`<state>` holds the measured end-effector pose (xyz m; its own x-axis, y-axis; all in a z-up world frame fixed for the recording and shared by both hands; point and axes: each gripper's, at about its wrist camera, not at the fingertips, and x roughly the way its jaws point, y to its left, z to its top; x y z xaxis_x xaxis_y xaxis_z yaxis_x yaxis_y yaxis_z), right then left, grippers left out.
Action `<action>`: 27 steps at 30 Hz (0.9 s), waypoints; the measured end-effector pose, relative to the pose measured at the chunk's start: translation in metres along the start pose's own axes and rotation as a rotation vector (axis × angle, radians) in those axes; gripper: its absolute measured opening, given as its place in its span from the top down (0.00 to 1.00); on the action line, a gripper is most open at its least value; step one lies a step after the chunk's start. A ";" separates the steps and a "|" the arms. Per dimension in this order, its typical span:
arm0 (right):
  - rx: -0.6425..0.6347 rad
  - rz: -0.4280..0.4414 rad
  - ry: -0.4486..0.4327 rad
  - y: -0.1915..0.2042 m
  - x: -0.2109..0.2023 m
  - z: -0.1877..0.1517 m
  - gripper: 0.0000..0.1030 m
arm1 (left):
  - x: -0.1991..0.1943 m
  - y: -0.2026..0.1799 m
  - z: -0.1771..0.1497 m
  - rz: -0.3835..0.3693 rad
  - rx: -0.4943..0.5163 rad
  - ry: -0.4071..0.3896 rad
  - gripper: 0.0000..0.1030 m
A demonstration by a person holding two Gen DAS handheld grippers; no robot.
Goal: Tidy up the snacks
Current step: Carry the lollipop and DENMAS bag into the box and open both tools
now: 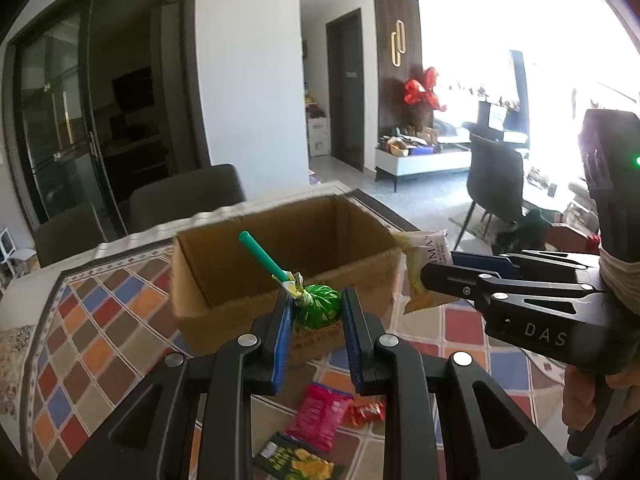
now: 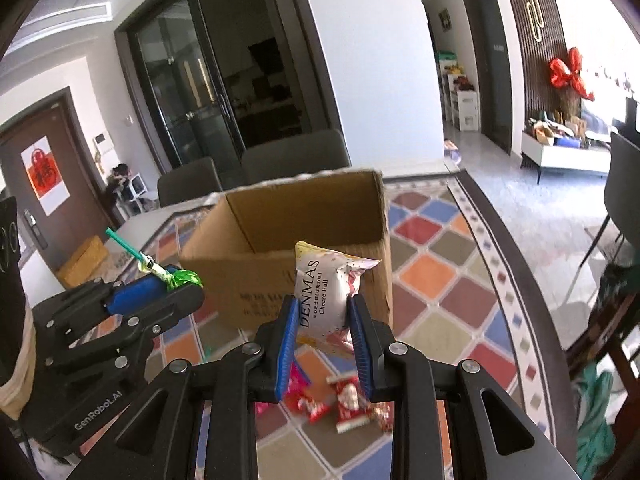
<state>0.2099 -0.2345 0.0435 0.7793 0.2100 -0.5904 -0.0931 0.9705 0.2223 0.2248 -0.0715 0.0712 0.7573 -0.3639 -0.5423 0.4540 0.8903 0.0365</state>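
Note:
An open cardboard box point(image 1: 248, 280) point(image 2: 256, 276) stands on the patterned tablecloth. My left gripper point(image 1: 314, 306) is shut on a green-wrapped lollipop point(image 1: 318, 302) with a teal stick, held just in front of the box's near wall; it also shows in the right wrist view point(image 2: 182, 280). My right gripper point(image 2: 325, 312) is shut on a white DENMAS Cheese Ball packet point(image 2: 326, 292), held upright before the box's right corner; the packet also shows in the left wrist view point(image 1: 420, 268), beside the box.
Loose snacks lie on the cloth below the grippers: a pink packet point(image 1: 320, 416), a red-orange candy point(image 1: 366, 412), a dark green-yellow packet point(image 1: 296, 460), and red candies point(image 2: 348, 404). Grey chairs point(image 1: 188, 196) stand behind the table. The table edge point(image 2: 508, 240) curves at right.

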 end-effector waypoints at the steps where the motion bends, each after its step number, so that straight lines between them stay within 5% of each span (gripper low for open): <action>1: -0.003 0.001 -0.004 0.001 0.000 0.002 0.74 | 0.000 0.002 0.003 0.003 -0.006 -0.001 0.76; 15: -0.087 0.014 -0.004 0.024 0.035 0.055 0.74 | 0.033 0.053 0.036 0.062 -0.081 0.058 0.76; 27: -0.104 0.003 0.092 0.032 0.084 0.068 0.73 | 0.082 0.080 0.044 0.046 -0.135 0.172 0.75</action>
<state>0.3146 -0.1937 0.0542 0.7195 0.2178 -0.6595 -0.1628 0.9760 0.1447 0.3439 -0.0422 0.0669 0.6794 -0.2800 -0.6783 0.3448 0.9377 -0.0417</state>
